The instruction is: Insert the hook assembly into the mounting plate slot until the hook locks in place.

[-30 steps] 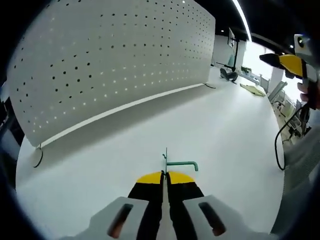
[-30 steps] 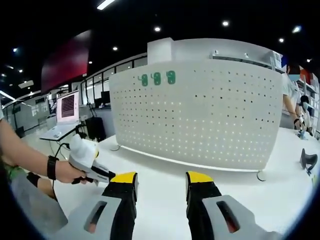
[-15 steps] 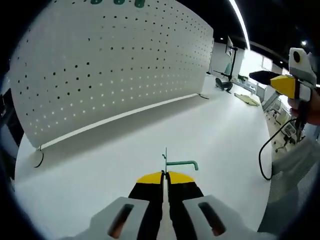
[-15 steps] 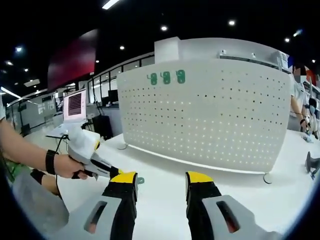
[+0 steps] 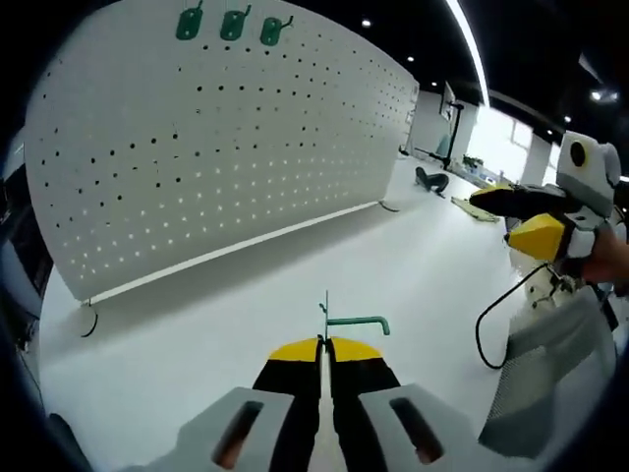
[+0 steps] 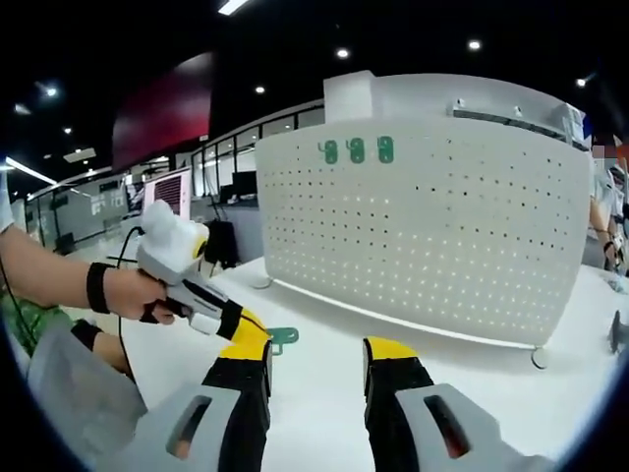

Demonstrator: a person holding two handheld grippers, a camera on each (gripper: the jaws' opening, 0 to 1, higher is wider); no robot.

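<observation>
My left gripper (image 5: 324,344) is shut on a green hook (image 5: 352,322), whose thin plate stands upright at the jaw tips and whose arm points right. The white perforated mounting board (image 5: 216,128) stands upright on the table beyond it, with three green hooks (image 5: 231,24) hung along its top edge. In the right gripper view the same board (image 6: 442,236) shows with the three hooks (image 6: 357,150) at its upper left. My right gripper (image 6: 314,356) is open with nothing between its jaws. The left gripper (image 6: 246,329) enters there from the left, carrying the green hook (image 6: 282,337).
The white table (image 5: 413,265) runs wide in front of the board. My right gripper (image 5: 536,221) with its hand and a black cable (image 5: 491,329) hangs at the right. A person's forearm with a wristband (image 6: 96,288) sits at the left. Small objects (image 5: 428,180) lie far off.
Both views have tilted up, so the board's top and its three hooks now show. The left gripper with the hook has moved further right into the right gripper view.
</observation>
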